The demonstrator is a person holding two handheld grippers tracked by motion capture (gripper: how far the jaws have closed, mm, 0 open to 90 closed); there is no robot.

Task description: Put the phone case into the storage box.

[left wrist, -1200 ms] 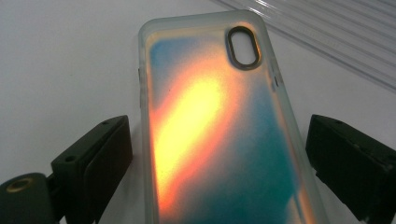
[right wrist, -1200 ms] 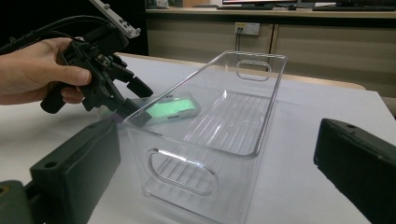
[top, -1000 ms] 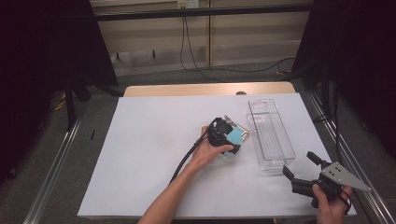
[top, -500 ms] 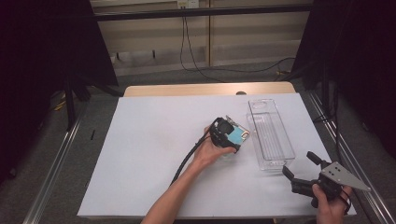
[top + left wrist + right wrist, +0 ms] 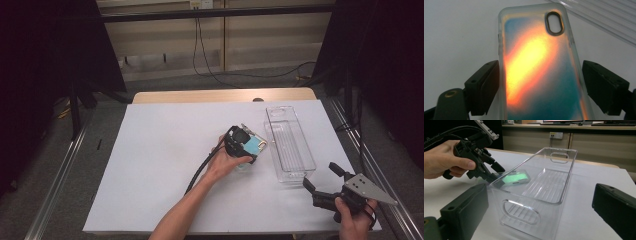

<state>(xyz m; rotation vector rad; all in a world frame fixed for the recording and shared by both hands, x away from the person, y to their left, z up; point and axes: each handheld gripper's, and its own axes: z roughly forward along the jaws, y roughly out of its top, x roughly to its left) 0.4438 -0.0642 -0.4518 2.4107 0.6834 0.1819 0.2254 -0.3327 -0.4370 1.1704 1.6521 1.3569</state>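
A phone case [image 5: 536,62] with a teal and orange sheen and a camera cut-out lies flat on the white table [image 5: 165,165], just left of a clear plastic bin [image 5: 290,145]. My left gripper [image 5: 541,87] is open, and its jaws straddle the case's near end, close to both long edges. In the high view the left gripper [image 5: 248,150] sits over the case [image 5: 256,145]. My right gripper [image 5: 321,175] is open with nothing between its jaws, near the table's front right corner, a little short of the bin [image 5: 571,170]. Through the bin wall I see the case [image 5: 516,178] and the left gripper [image 5: 495,173].
The bin stands lengthwise with cut-out handles at both ends and nothing in it. A strip of bare wood [image 5: 220,96] shows at the table's far edge. Metal rails [image 5: 55,180] run along both sides of the table. Cables [image 5: 210,55] lie on the floor beyond.
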